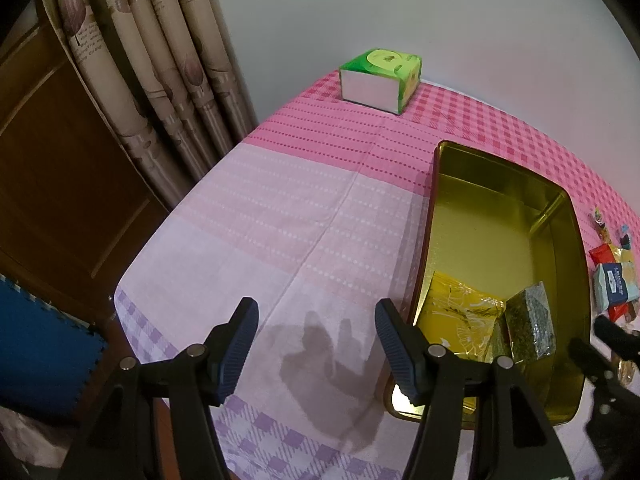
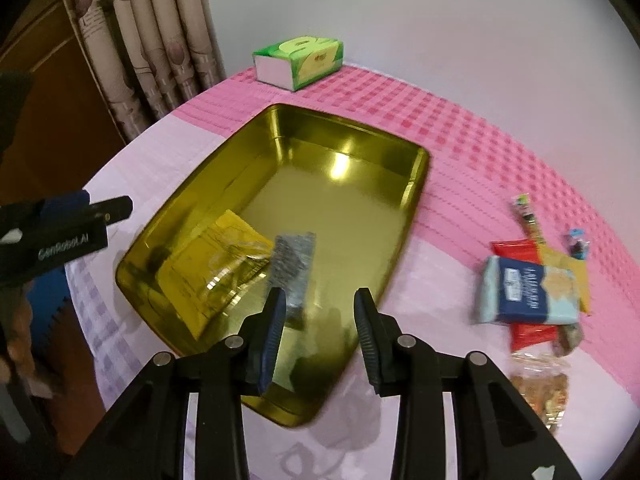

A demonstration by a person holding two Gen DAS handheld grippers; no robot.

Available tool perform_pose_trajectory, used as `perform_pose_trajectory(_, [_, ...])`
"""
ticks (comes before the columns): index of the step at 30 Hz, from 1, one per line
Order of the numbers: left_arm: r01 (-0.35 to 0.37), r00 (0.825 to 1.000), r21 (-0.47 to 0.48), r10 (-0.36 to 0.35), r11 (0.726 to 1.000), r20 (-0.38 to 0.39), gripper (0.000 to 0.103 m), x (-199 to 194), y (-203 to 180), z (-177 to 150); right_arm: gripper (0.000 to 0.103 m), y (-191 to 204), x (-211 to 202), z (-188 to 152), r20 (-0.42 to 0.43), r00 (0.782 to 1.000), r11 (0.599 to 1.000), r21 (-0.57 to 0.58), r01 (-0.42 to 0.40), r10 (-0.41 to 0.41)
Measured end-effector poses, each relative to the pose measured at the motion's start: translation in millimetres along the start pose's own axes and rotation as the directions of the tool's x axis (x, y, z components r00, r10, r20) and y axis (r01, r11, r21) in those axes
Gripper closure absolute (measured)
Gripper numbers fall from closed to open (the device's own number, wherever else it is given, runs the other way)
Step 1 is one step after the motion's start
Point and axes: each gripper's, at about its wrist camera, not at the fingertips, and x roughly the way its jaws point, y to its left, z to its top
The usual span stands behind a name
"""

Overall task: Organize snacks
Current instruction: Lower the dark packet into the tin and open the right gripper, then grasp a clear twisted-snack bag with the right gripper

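the right gripper (image 2: 320,312) hangs over the gold tin (image 2: 416,184), jaws apart and empty; the left gripper (image 1: 316,320), jaws wide apart, hovers above the tabletop (image 1: 280,208).

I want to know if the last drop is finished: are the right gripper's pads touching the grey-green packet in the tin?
Apart. In the right wrist view the right gripper stands open with bare tin floor between the pads; the grey-green packet lies beyond the left pad.
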Motion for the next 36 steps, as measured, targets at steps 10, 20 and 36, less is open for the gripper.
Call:
perform_pose_trajectory(10, [-0.017,1.000,0.027,0.017,0.999,0.007,0.041,-0.2,-5.8,-0.7,0.060,-104.1,-31.4,-35.7,-0.024,0.993,0.983,0.137,0.122,-0.119])
perform_pose_trajectory(20, [-0.030,0.999,0.069,0.029,0.997,0.018,0.041,-1.2,-16.7,-3.7,0.060,-193.7,-43.6,-92.3,-0.099,0.977,0.941,0.265,0.209,-0.189])
perform_pose_trajectory(36, [0.008,0.998,0.144,-0.017,0.990,0.064,0.041,-34.9,-57.6,-20.3,0.055,-204.4,-24.9,-112.7,-0.109,0.988,0.951,0.279,0.135,-0.108])
